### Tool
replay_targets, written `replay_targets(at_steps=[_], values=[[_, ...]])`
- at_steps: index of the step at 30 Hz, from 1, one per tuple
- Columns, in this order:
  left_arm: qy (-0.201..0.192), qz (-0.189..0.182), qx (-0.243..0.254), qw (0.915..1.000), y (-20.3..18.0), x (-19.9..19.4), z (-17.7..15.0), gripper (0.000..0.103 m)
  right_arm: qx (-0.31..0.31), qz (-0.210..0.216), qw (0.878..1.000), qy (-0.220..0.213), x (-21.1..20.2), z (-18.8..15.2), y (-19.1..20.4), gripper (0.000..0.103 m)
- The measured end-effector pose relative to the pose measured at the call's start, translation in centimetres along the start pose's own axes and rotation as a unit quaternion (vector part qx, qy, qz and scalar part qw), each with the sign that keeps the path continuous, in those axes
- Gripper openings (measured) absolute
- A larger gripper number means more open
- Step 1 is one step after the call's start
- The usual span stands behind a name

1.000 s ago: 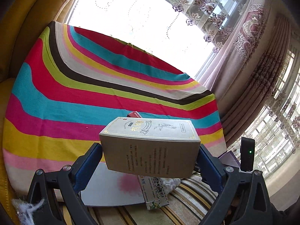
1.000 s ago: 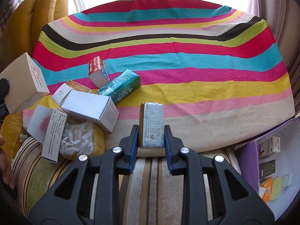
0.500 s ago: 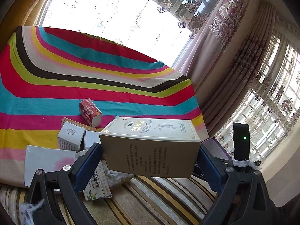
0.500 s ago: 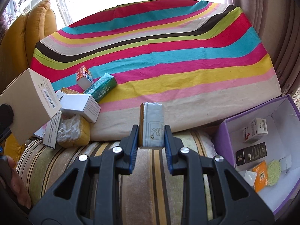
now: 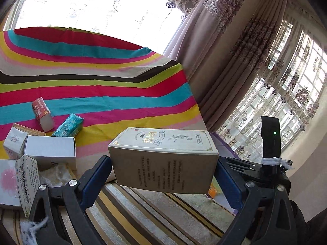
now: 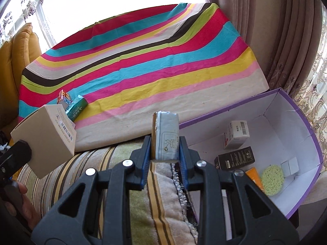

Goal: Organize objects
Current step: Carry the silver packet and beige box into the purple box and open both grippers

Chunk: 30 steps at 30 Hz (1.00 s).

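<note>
Cardboard looked light yet crushable, so the left gripper (image 5: 163, 171) clamped the beige carton (image 5: 163, 159) across its short ends while the right gripper (image 6: 165, 153) pinched a slim silver pack (image 6: 166, 136) beside the purple-rimmed box (image 6: 286, 118).

Daylight floods through the window (image 5: 92, 6), blown out white in both views; colours stay sharp, fisheye edges curve and darken.

Wide bare stretch across the striped cloth (image 6: 155, 65) toward its far and right edges; near-left corner crowded with small boxes (image 5: 50, 150); purple box (image 6: 306, 126) holding clutter along its right wall.
</note>
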<state>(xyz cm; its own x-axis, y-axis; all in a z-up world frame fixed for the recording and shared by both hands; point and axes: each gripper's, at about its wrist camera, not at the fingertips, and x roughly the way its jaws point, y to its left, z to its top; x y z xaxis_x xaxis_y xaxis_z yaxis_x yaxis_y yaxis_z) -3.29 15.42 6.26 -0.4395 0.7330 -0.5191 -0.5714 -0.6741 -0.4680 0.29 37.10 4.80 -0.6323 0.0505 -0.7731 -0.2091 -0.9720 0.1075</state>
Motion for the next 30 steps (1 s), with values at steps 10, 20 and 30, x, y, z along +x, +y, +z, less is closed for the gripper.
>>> replay_targets(at_steps=[10,20,30], values=[[0.042,-0.029,0.032,0.9982,-4.7,4.9,-0.1,0.099,0.069,-0.049,0.996,-0.016,-1.8,0.2,-9.4,0.030],[0.076,-0.047,0.073,0.9933,-9.5,9.5,0.1,0.099,0.113,-0.086,0.989,-0.035,-3.2,0.8,-15.6,0.030],[0.089,-0.037,0.077,0.9923,-11.5,12.2,0.5,0.103,0.137,-0.097,0.985,-0.046,-4.1,1.5,-18.0,0.047]])
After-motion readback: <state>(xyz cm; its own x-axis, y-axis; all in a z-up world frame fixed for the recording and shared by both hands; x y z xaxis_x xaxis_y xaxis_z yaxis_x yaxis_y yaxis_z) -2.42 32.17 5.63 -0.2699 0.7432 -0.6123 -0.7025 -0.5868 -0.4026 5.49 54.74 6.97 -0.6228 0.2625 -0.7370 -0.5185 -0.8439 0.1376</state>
